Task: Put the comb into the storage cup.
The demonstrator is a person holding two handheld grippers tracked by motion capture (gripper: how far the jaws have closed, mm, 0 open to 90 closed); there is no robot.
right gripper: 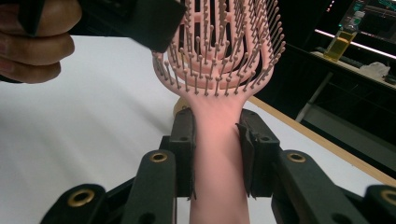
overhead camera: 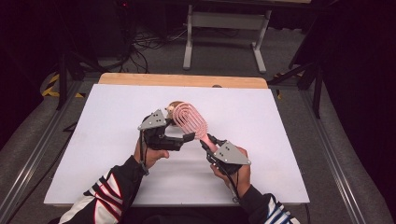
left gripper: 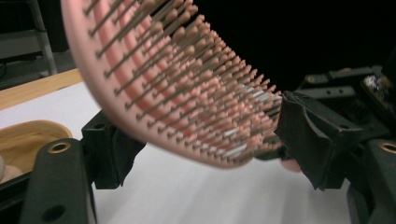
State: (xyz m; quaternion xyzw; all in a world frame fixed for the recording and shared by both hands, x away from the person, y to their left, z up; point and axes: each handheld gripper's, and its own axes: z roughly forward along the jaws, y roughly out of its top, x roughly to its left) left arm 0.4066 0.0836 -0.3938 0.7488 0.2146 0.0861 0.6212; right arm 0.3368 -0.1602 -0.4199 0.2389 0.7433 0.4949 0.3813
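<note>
A pink vented hairbrush (overhead camera: 189, 120) is held up over the white table, head tilted away from the person. My right gripper (overhead camera: 208, 141) is shut on its handle (right gripper: 219, 140), one pad pressed on each side. My left gripper (overhead camera: 184, 132) reaches in from the left at the brush head. In the left gripper view the bristled head (left gripper: 187, 93) lies between its jaws, one pad behind the back and the other at the bristle tips, with no firm press visible. The left gripper's black jaw (right gripper: 140, 18) and the person's fingers (right gripper: 32, 46) appear beside the head in the right gripper view.
A tan rounded object (overhead camera: 172, 107) lies on the white table cover (overhead camera: 93, 140) just behind the brush, also seen as a tan dish shape (left gripper: 23, 140). A wooden strip (overhead camera: 182, 80) marks the far edge. A yellow bottle (right gripper: 343, 44) stands on a dark shelf beyond.
</note>
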